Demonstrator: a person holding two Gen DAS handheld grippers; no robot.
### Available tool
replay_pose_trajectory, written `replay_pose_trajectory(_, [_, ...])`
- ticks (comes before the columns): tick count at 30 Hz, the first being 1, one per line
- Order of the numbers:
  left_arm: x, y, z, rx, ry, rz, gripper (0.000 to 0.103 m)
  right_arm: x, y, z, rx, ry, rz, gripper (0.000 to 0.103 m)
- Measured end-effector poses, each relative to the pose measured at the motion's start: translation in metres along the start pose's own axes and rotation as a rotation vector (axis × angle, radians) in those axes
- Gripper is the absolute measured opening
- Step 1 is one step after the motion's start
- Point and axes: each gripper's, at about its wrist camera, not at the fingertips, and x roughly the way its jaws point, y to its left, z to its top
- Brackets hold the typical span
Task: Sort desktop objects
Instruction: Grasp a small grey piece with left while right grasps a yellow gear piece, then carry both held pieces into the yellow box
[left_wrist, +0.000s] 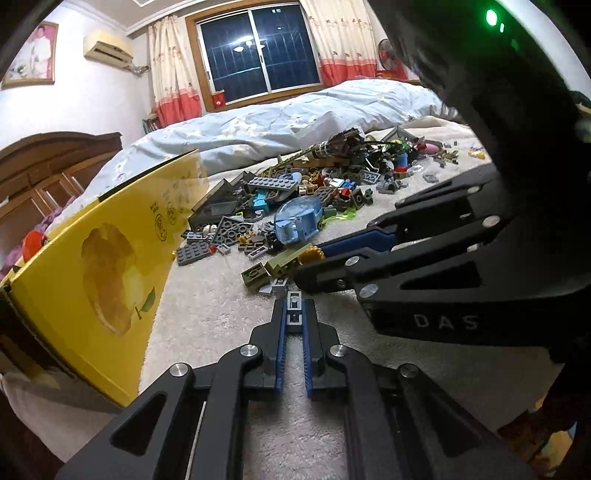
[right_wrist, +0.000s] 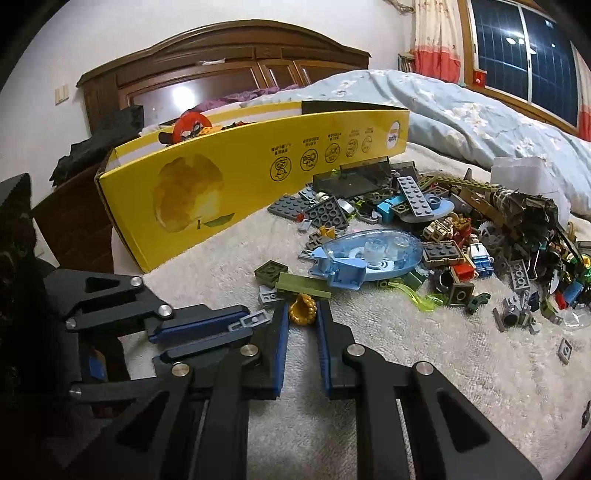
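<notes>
The left gripper (left_wrist: 294, 310) has its blue-padded fingers drawn in tight on a small light-grey flat brick (left_wrist: 294, 307), which sticks out past the fingertips just above the cream fleece blanket (left_wrist: 221, 317). Right beside it, coming in from the other side, the right gripper (right_wrist: 303, 314) is pinched narrowly around a little golden ridged piece (right_wrist: 303, 309), its pads pressing on either flank of it at the near edge of the toy heap. The two sets of fingertips are very near each other, almost crossing. Just beyond the golden piece lie an olive-green flat bar (right_wrist: 303, 285) and a dark olive square brick (right_wrist: 271, 272), and past those a big translucent blue oval shell (right_wrist: 369, 254) with a light-blue block at its near end. Behind that spreads the loose pile of building bricks (right_wrist: 461, 236): grey studded plates, a tiny figure in blue and white, a lime-green clear strip, dark tangled bits at the far end. To the left of the pile a long yellow cardboard box (right_wrist: 240, 184) stands open on the blanket, with something red and round showing over its rim. A pale blue quilt (right_wrist: 461, 110) is bunched along the far side of the bed, below a dark window (left_wrist: 258, 48) with curtains.
</notes>
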Motion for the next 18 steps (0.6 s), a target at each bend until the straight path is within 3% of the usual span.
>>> replay_pose_trajectory(7, [-0.027,-0.001,0.01,-0.025,-0.078,-0.028,0.009,-0.029,0.013,-0.004,0.026,-0.156,-0.13,0.014])
replay_pose_trajectory(12, [-0.065,0.011,0.024,-0.067,-0.174,-0.014,0.009,-0.046,0.016,-0.002,0.086,-0.2,-0.19,0.014])
replay_pose_trajectory(18, [-0.092,0.035,0.04,-0.138,-0.233,0.144,0.009,-0.062,0.025,0.022,0.122,-0.251,-0.177,0.014])
